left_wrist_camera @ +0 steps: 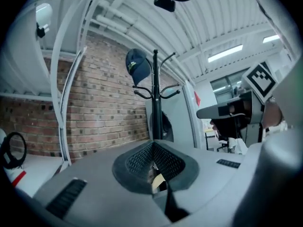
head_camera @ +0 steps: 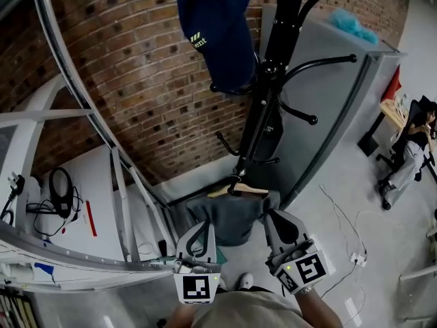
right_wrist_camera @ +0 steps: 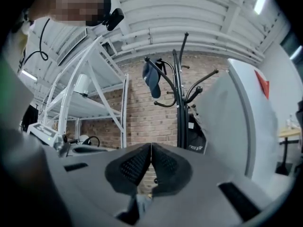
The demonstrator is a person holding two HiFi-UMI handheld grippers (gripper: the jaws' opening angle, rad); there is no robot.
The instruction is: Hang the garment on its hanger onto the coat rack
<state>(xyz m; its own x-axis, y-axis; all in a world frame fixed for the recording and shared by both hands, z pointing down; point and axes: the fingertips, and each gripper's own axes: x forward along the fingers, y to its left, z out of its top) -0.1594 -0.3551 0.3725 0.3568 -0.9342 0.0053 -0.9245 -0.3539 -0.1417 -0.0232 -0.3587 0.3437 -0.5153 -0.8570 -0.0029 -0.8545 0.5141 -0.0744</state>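
We held the grey garment (head_camera: 232, 221) on its wooden hanger (head_camera: 240, 190) low in front of the black coat rack (head_camera: 273, 80), above the floor (head_camera: 334, 210) and not yet on any peg. The left gripper (left_wrist_camera: 153, 148) had its jaws pressed together on the garment's left shoulder, with a pale sliver of the hanger showing low between them. The right gripper (right_wrist_camera: 151, 148) had its jaws pressed together on grey cloth at the other shoulder. We judged the main risk to be the lift. With both grips out at the shoulders rather than near the hook, the hanger could tilt and its hook could miss a peg or only half catch. Letting go then would drop everything to the floor. Cloth held only at the jaws' lower end could also slide free, or pull the garment off the hanger. A careless swing upward might knock the blue cap (head_camera: 218, 26) off its arm or rock the rack. We could not make out the hanger's hook against the dark pole, nor tell whether the left jaws gripped wood or only cloth. The garment hid the rack's foot, and the top of the head view cut off the rack's crown.
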